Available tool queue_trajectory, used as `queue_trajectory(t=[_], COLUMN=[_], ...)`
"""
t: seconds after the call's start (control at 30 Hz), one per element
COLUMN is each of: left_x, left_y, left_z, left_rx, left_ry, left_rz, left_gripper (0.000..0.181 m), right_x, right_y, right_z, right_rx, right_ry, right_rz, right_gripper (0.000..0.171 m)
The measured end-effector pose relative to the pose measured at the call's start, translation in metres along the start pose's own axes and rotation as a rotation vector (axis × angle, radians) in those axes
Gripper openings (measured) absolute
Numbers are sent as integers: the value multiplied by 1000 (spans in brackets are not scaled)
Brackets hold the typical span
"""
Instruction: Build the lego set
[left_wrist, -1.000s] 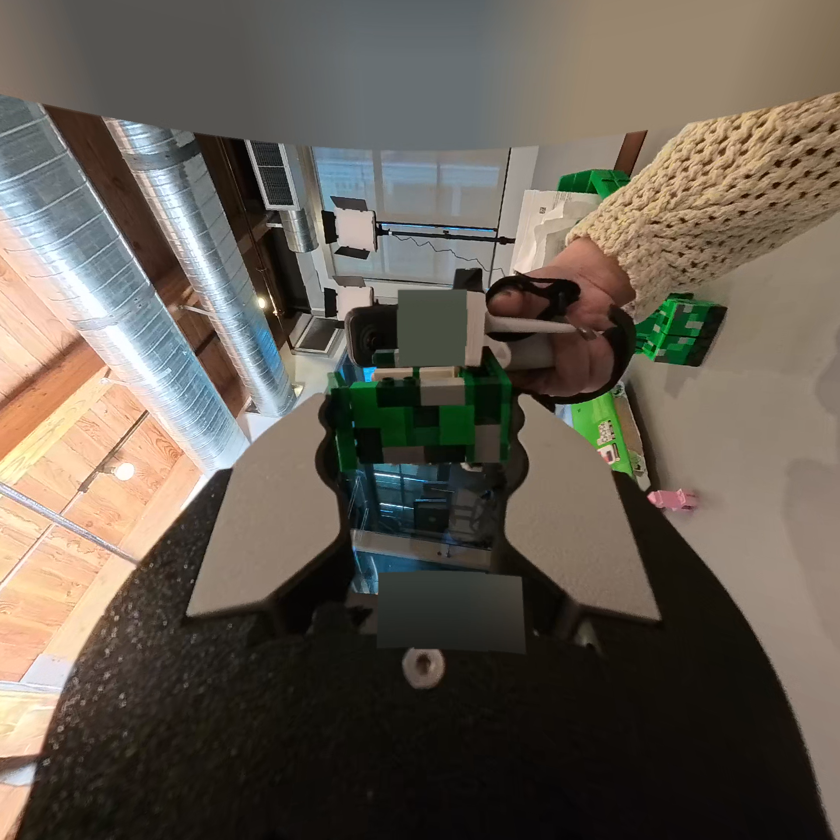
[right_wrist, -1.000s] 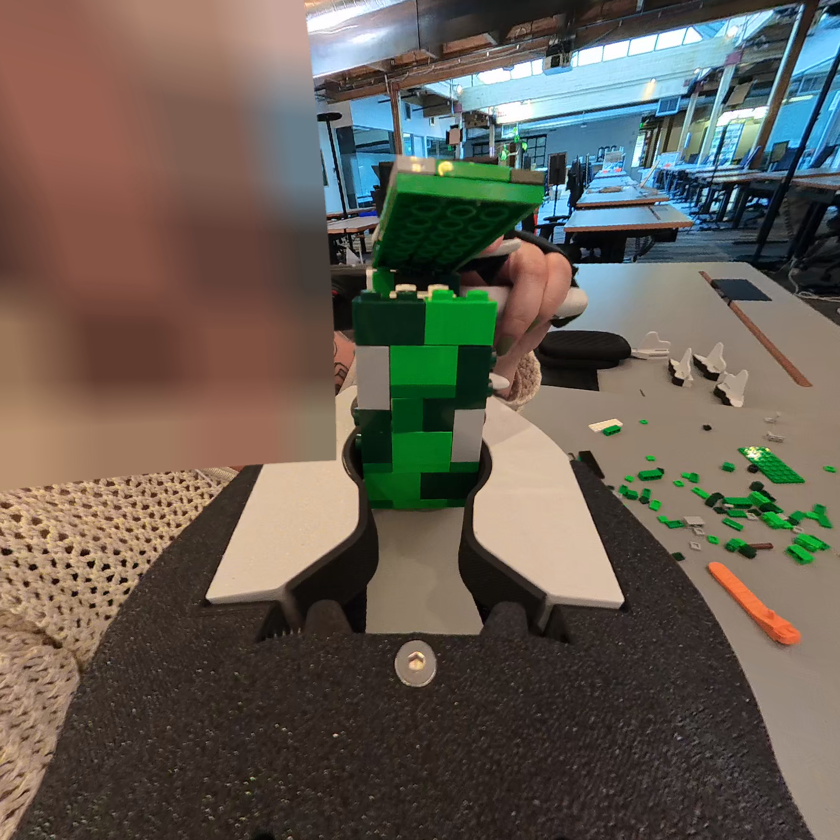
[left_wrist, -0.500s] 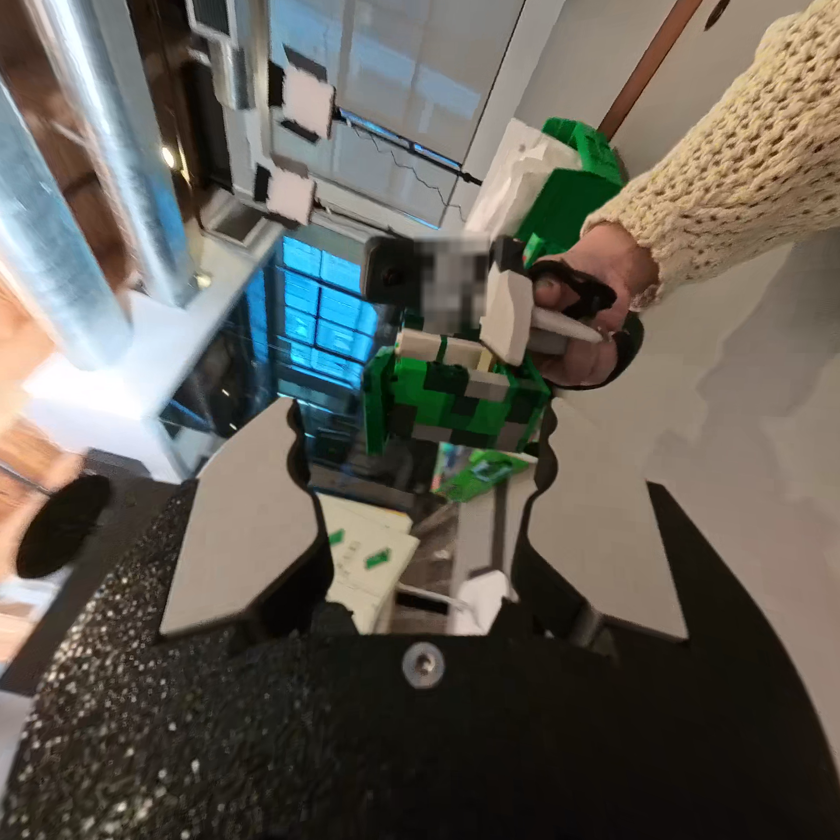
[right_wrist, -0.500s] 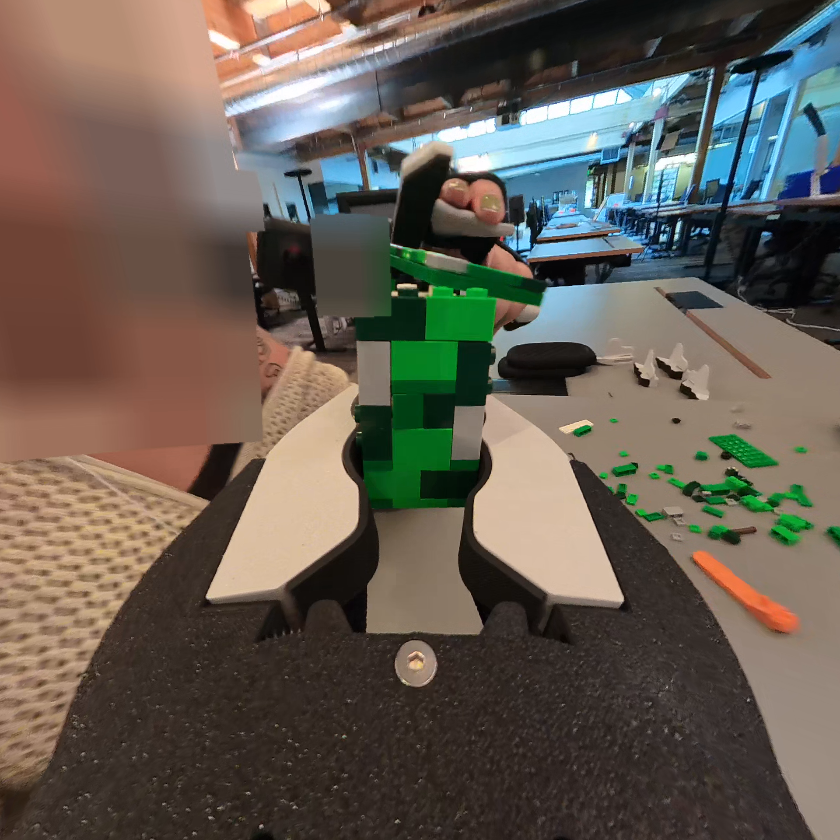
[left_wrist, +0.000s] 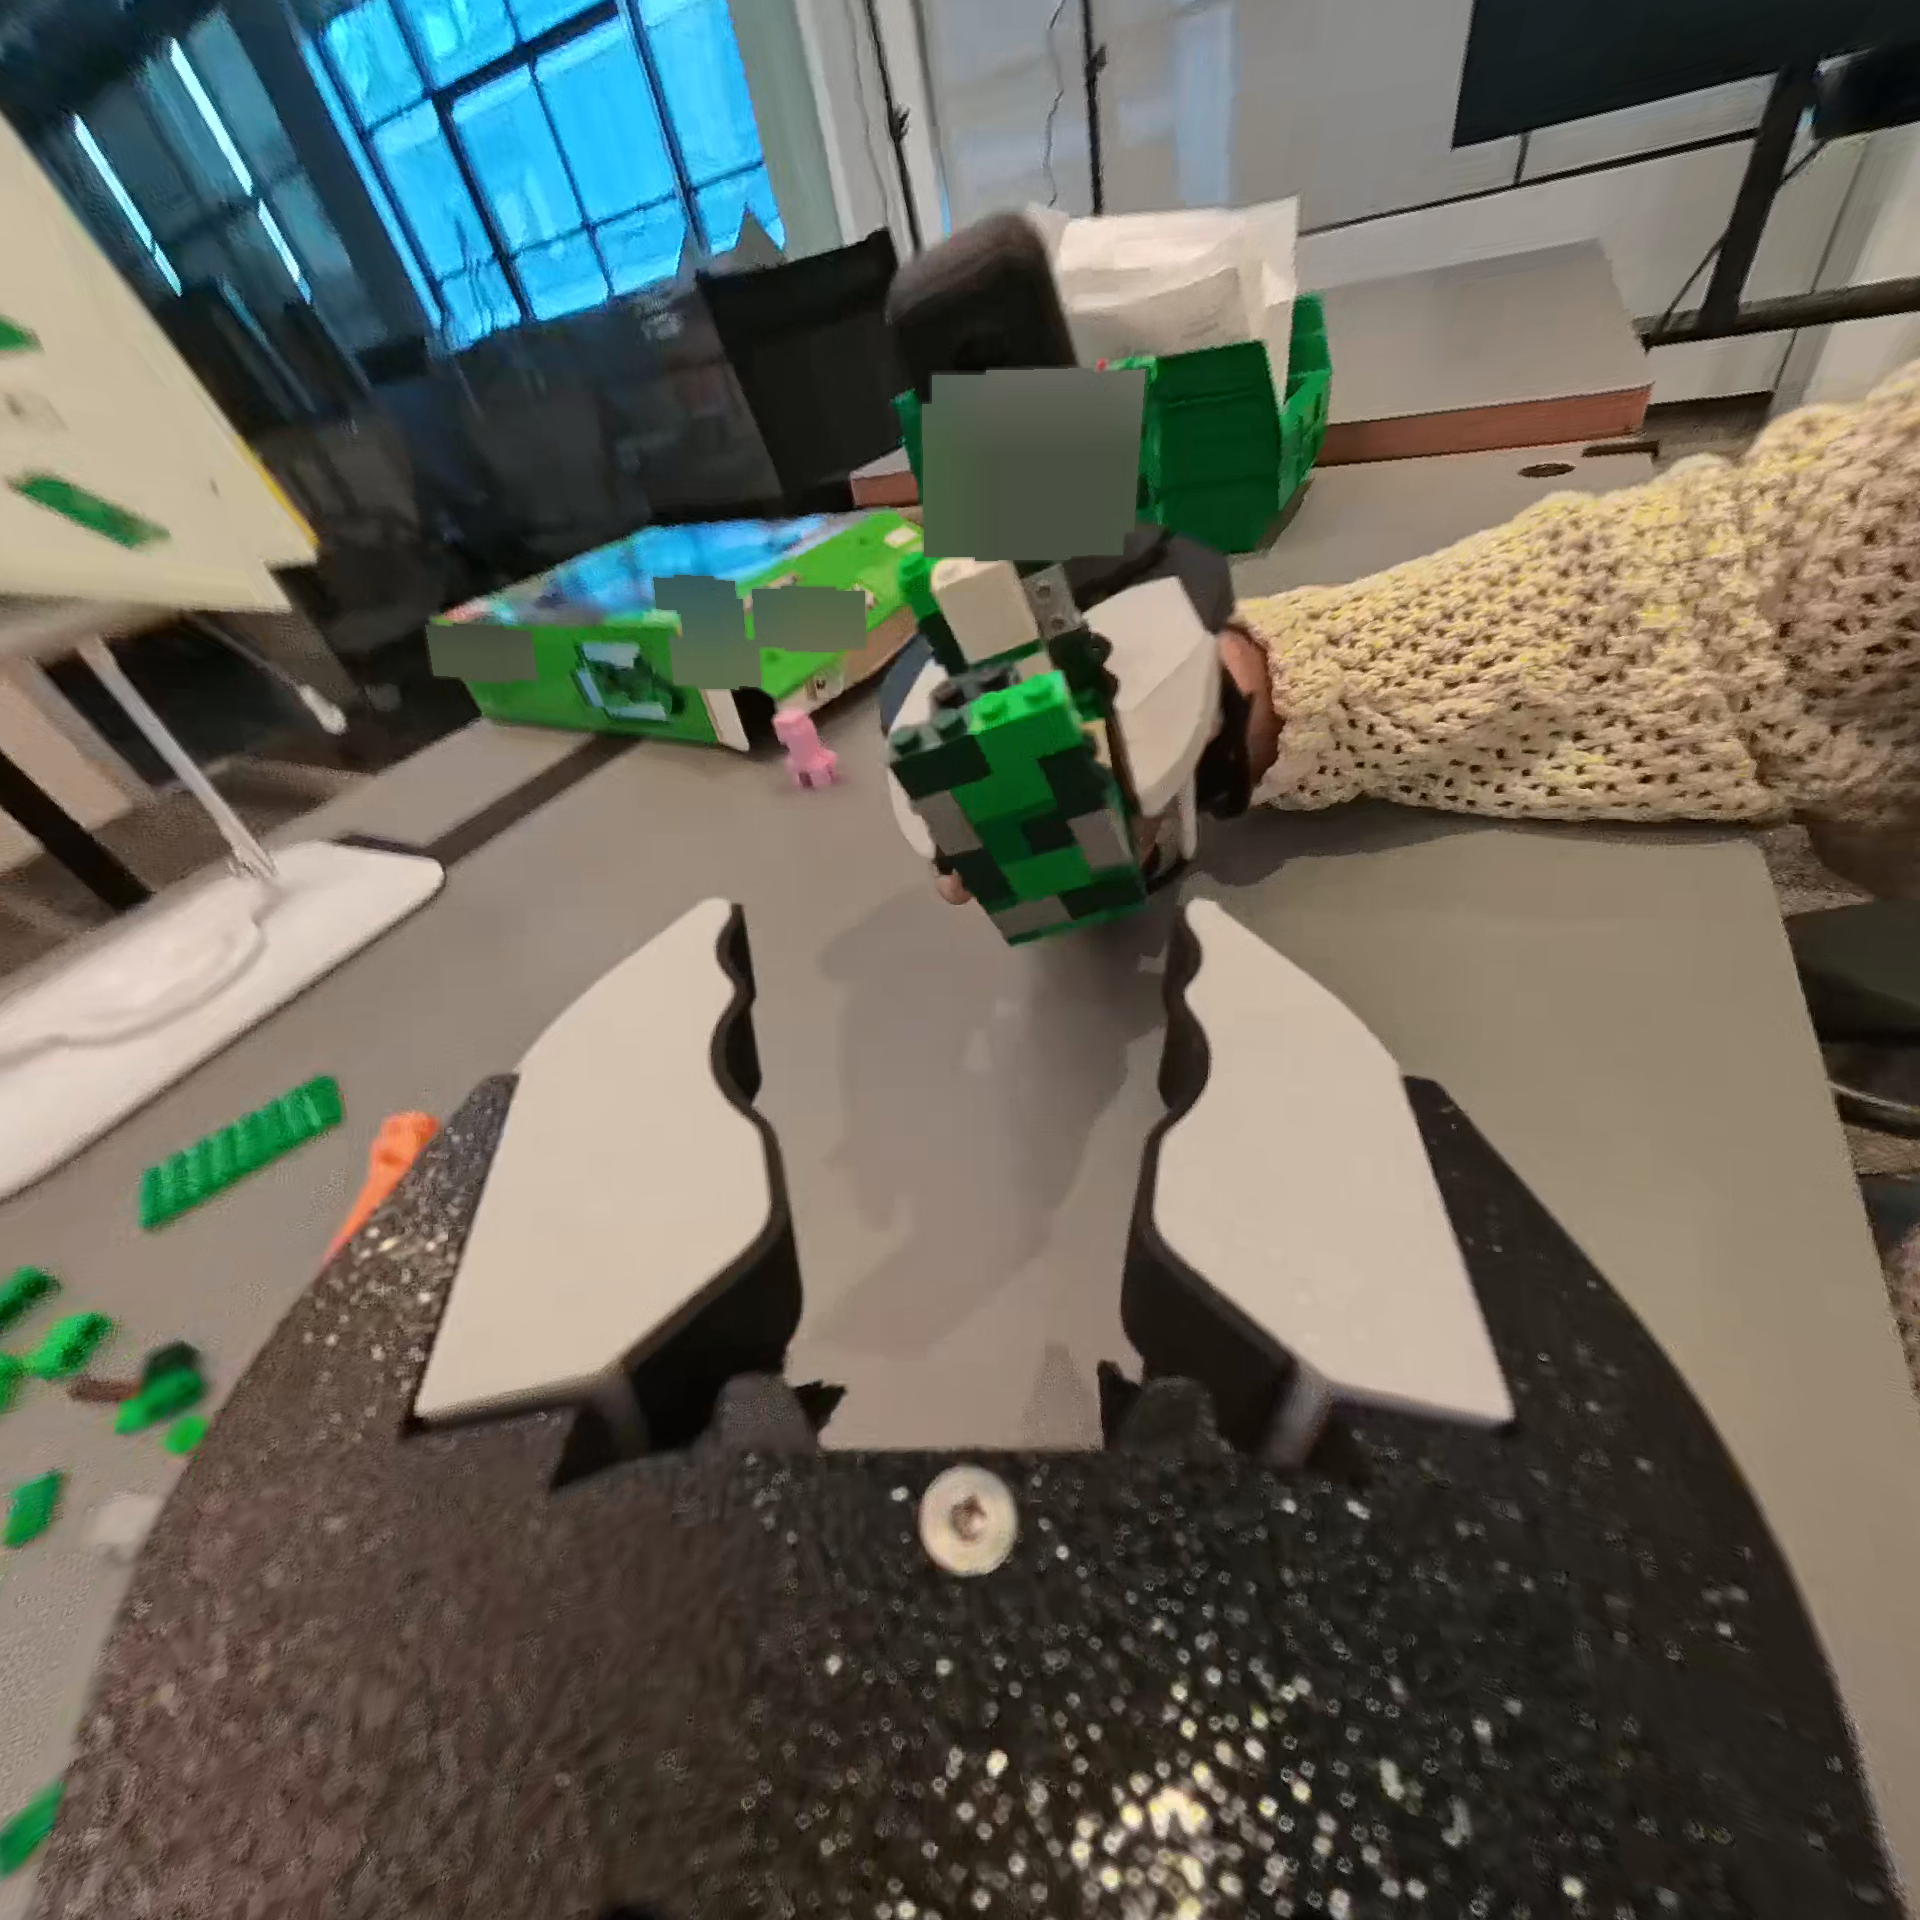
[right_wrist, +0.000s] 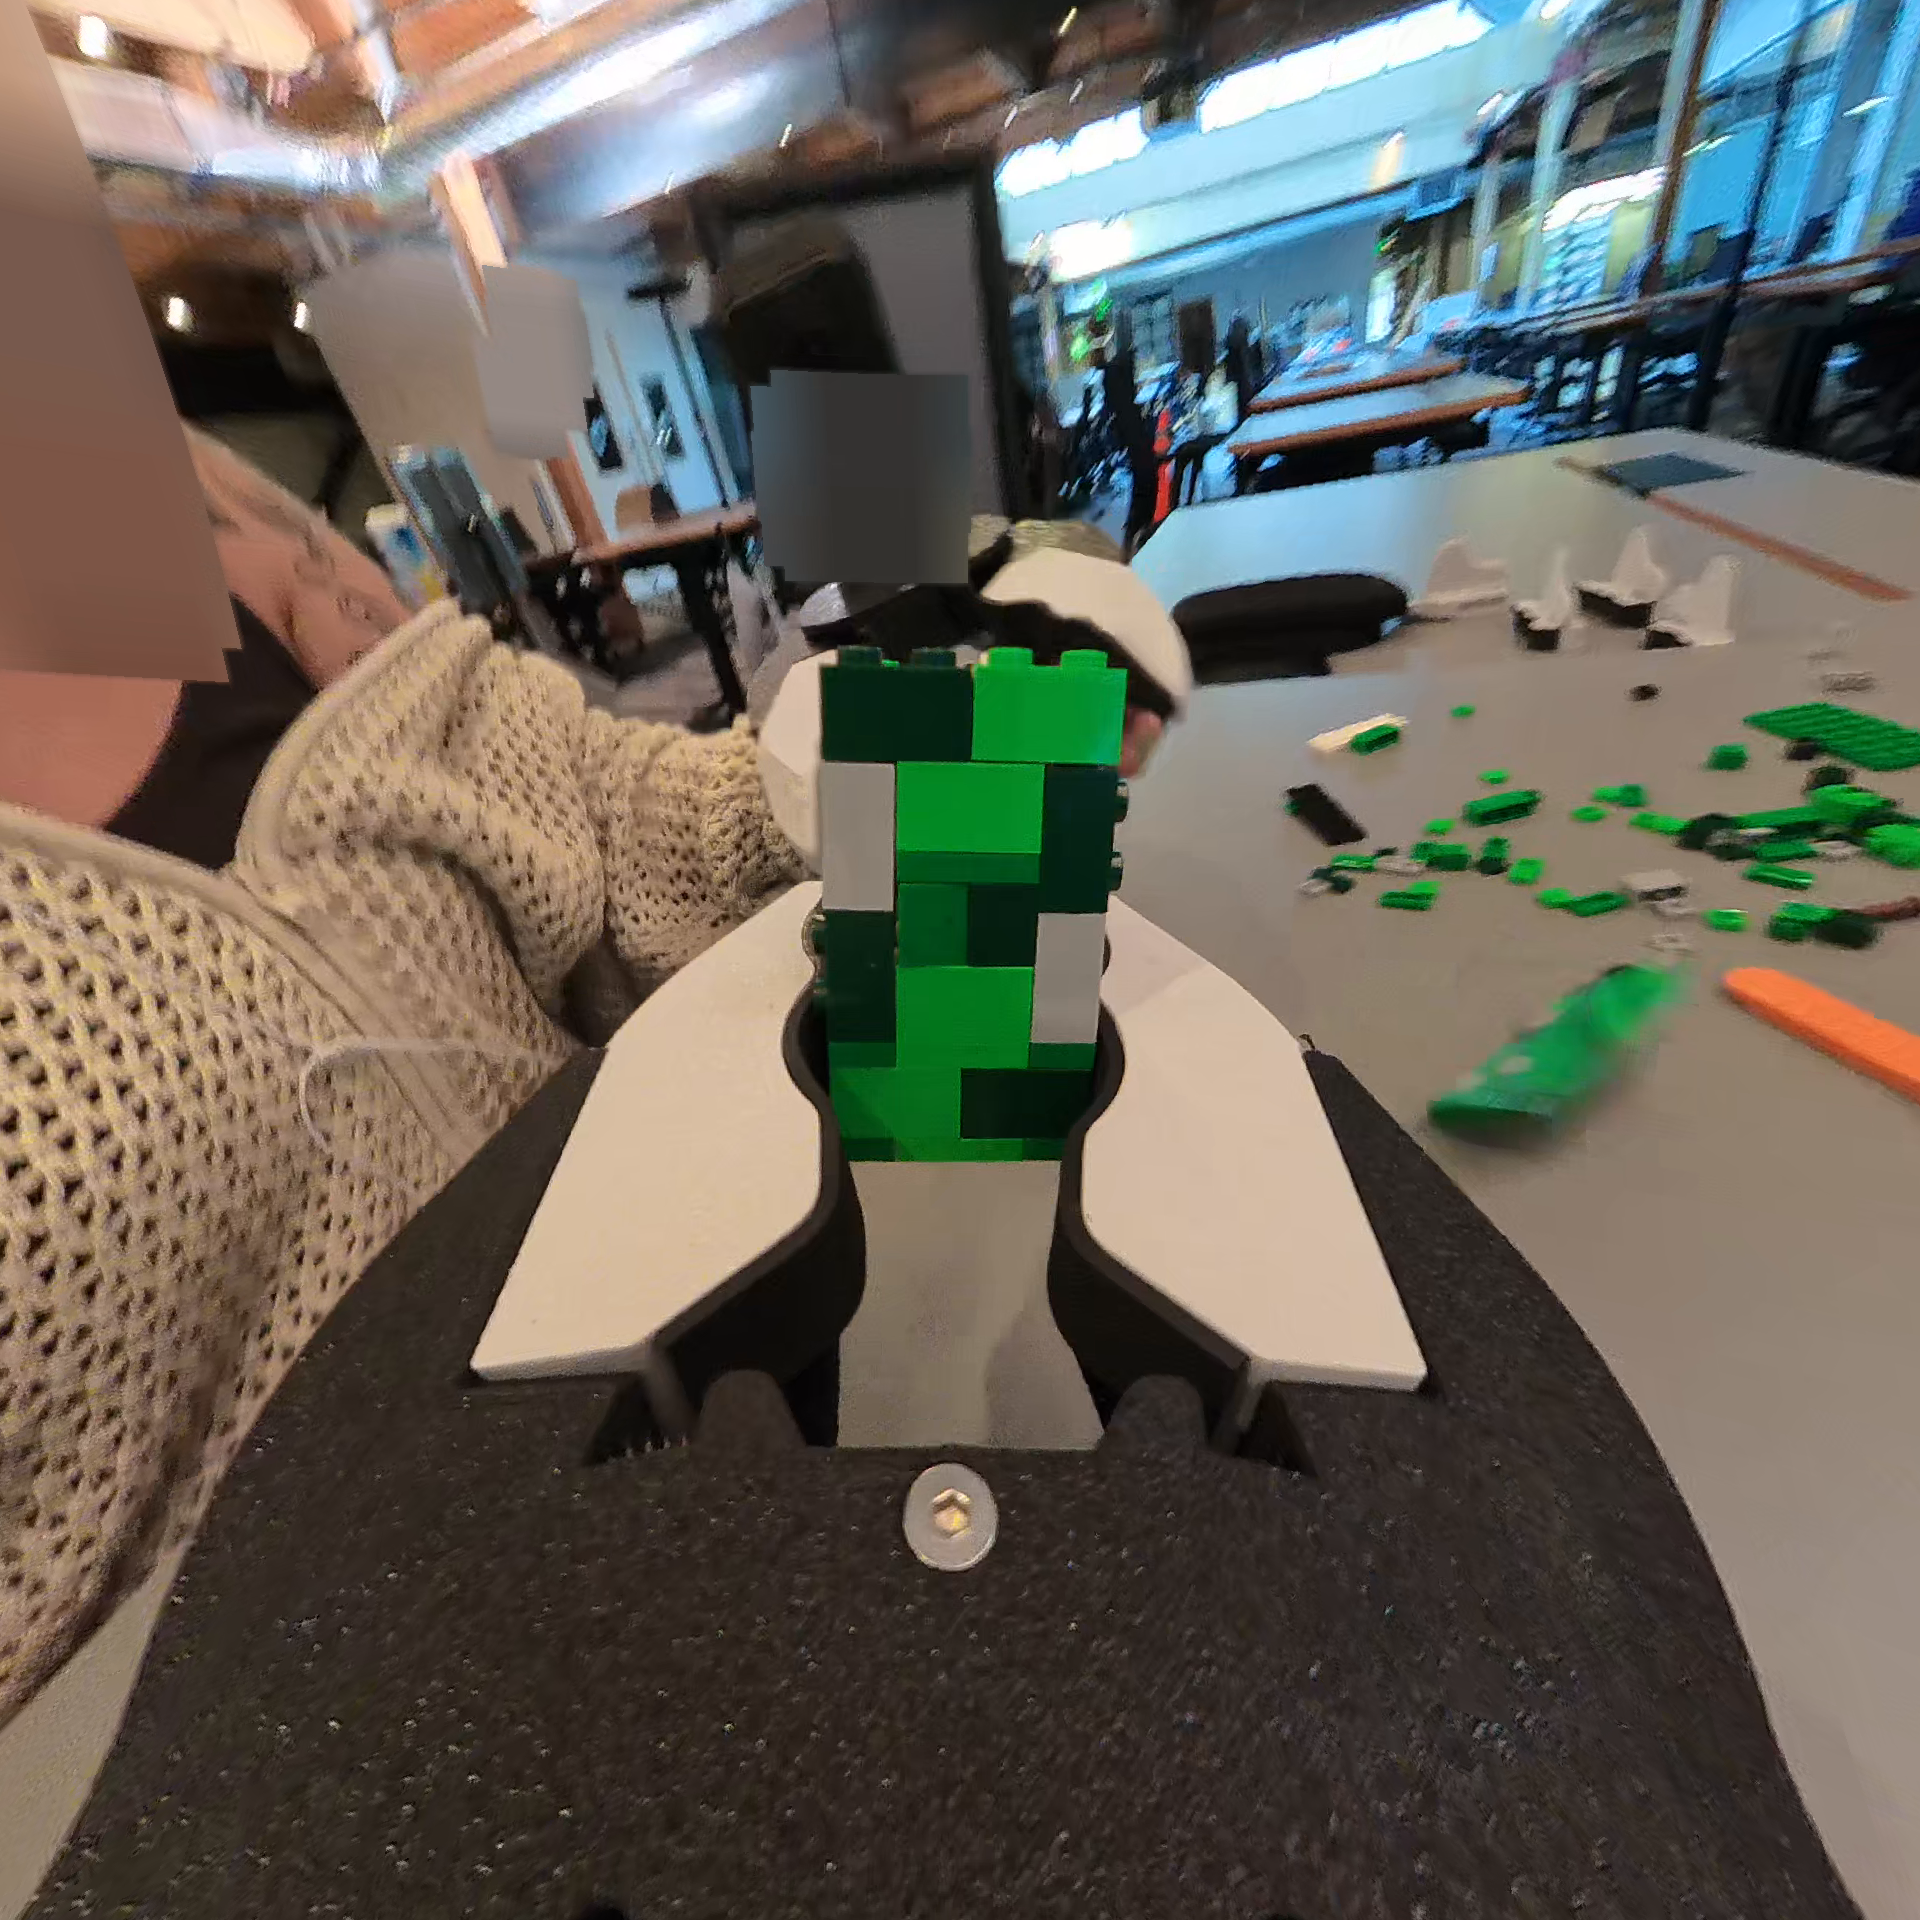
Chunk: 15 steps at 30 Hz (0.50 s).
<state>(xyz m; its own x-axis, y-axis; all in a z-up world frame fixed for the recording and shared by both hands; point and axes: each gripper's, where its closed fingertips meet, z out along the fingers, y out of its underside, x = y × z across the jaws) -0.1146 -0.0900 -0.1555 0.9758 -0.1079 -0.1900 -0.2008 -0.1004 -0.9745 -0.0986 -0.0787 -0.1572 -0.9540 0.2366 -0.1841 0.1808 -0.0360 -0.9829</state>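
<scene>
Right tongs (right_wrist: 956, 1049) clamp one green tower (right_wrist: 966, 894); left tongs (left_wrist: 961, 1049) wide, empty; one orange separator (right_wrist: 1829, 1029).

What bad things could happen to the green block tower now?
1. The right claw squeezes only the tower's lower part, so the tall top might tip or snap off if bumped.
2. The left claw is open and empty, so nothing else steadies the tower.
3. Loose green pieces on the table could be swept off.

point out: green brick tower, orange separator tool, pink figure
green brick tower (right_wrist: 966, 914), right wrist view, its front face
orange separator tool (right_wrist: 1829, 1029), right wrist view, mid handle
pink figure (left_wrist: 805, 740), left wrist view, its body
</scene>
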Motion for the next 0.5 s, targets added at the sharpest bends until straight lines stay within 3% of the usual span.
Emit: queue_trajectory(t=[0.23,0.4,0.5], left_x=[40,46,44], left_y=[7,22,33], left_z=[9,3,-3], left_rx=[-26,-105,-147], left_ry=[32,-22,-41], left_rz=[-68,-88,-122], left_gripper=[52,46,40], right_x=[-25,-24,-16], right_y=[22,36,41], right_z=[22,26,26], right_rx=[-121,-202,-250], right_ry=[-70,-70,-29], right_rz=[-96,-127,-175], right_gripper=[41,41,50])
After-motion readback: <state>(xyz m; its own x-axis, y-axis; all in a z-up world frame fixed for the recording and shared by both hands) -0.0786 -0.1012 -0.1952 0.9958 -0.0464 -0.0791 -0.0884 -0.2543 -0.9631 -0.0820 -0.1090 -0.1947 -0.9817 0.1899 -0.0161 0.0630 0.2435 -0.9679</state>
